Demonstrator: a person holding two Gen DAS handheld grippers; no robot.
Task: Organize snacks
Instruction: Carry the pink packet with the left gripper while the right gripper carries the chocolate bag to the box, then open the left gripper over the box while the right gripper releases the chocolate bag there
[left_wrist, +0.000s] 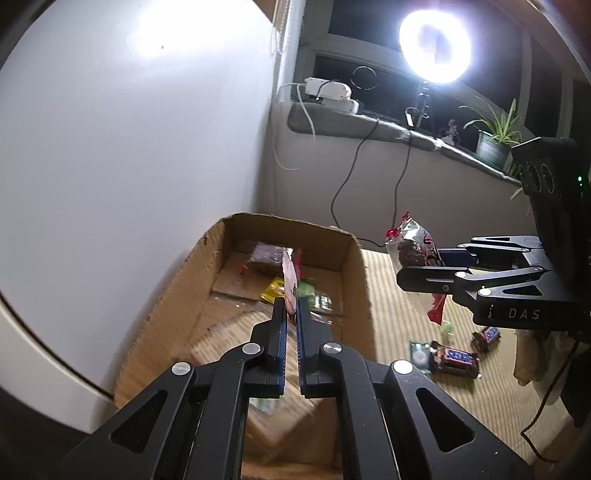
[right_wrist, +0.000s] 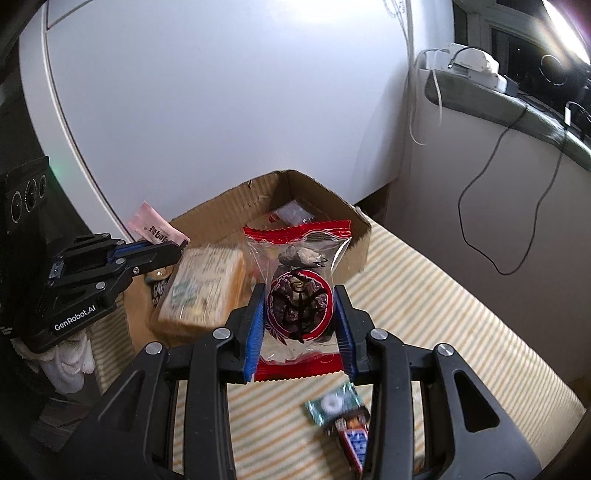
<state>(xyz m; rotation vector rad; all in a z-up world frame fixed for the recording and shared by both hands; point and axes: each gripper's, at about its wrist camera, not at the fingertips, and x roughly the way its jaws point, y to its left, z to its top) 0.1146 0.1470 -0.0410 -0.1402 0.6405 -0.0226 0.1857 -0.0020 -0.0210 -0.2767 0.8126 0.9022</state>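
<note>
Left wrist: left gripper (left_wrist: 291, 306) pinches a thin pink sachet (left_wrist: 290, 284) edge-on over the box (left_wrist: 354, 280), likely to drop in. Right wrist: right gripper (right_wrist: 300, 325) clamps a red-edged packet (right_wrist: 298, 295) short of the box (right_wrist: 229, 206); candy (right_wrist: 332, 404) lies on the mat (right_wrist: 424, 295).

From my right wrist camera, the right gripper (right_wrist: 300, 325) was clamped on a clear red-edged snack packet (right_wrist: 298, 291) with a dark filling, its blue pads pressing both sides, held above the striped mat (right_wrist: 424, 306) just in front of the cardboard box (right_wrist: 314, 192). The left gripper (right_wrist: 173, 246) sat at the left over the box, pinching a thin pink packet (right_wrist: 155, 229), with a tan wrapped pack (right_wrist: 201, 291) lying in the box below it. A green candy (right_wrist: 330, 404) and a Snickers bar (right_wrist: 352, 435) lay touching on the mat beneath my fingers.
</note>
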